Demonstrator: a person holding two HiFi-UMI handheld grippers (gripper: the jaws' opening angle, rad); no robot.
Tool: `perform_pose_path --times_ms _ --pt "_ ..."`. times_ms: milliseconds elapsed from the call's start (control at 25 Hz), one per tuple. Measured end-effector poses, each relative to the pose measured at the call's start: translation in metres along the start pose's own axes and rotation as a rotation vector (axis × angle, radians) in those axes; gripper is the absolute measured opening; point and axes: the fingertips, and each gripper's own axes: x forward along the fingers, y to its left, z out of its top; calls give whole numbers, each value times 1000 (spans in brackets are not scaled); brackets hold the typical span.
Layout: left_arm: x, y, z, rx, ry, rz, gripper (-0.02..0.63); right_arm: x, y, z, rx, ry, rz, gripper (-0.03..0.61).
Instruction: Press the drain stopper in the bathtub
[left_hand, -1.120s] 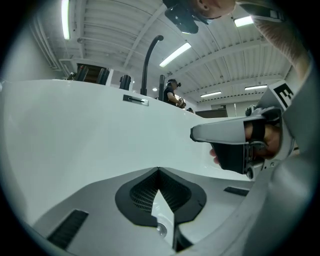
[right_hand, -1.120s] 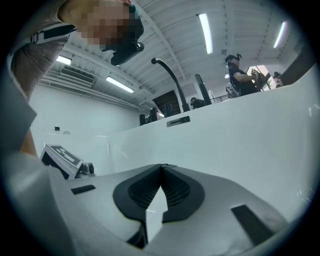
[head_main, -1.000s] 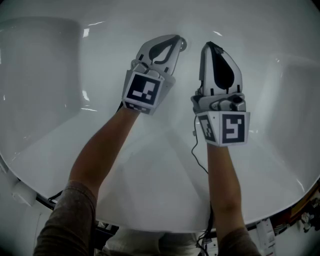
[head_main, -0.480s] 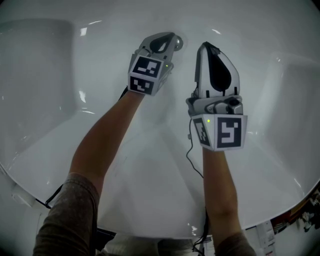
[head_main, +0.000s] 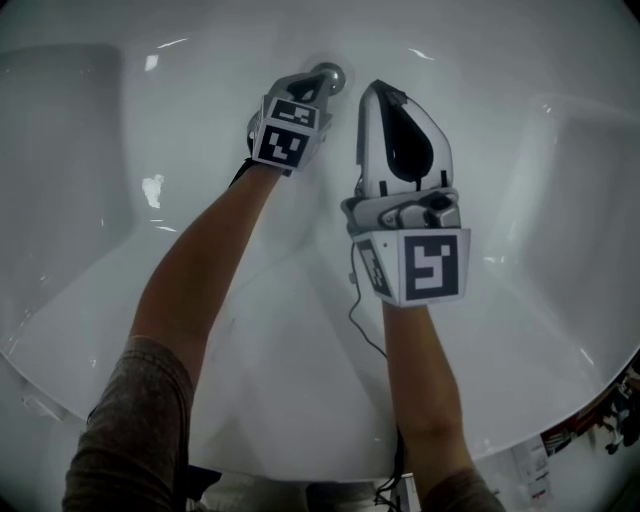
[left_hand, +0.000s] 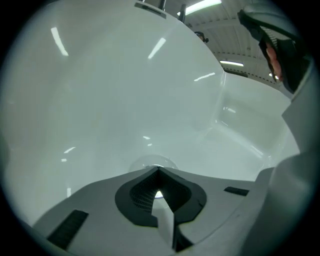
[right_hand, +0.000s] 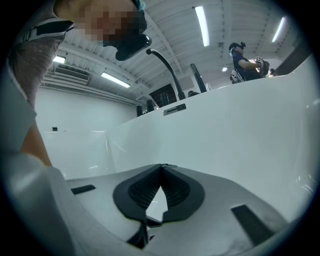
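Drain stopper (head_main: 329, 74): a round, shiny metal disc set in the floor of the white bathtub (head_main: 520, 300), whose surface is smooth, glossy and streaked with reflected ceiling lights.

Left gripper (head_main: 312, 90): its grey plastic shell comes in over the stopper's near-left edge and hides that part from above. In the left gripper view its jaws are pressed together at the tips (left_hand: 159, 171) with nothing between them. The ribbed black pads leave only a small teardrop gap behind the tips. The stopper's rim (left_hand: 150, 162) shows just past the tips. Whether they touch it cannot be told.

Right gripper (head_main: 378, 92): just to the right of the stopper and clear of it, pointing the same way. Its jaws are likewise closed at the tips (right_hand: 161, 166) and hold nothing; ahead of them is bare tub wall.

Each gripper carries a cube with black-and-white square markers on the side away from the stopper. A thin black cable (head_main: 362, 320) trails from the right gripper along the forearm. Beyond the tub rim, far from the stopper, a second person (right_hand: 245, 59) is in view under strip lights.
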Motion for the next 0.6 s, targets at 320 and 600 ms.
perform_pose_path --times_ms 320,600 --pt "21 3 -17 40 141 -26 -2 0 -2 -5 19 15 -12 -1" --pt "30 1 -17 33 237 -56 -2 0 -4 -7 29 18 -22 0"
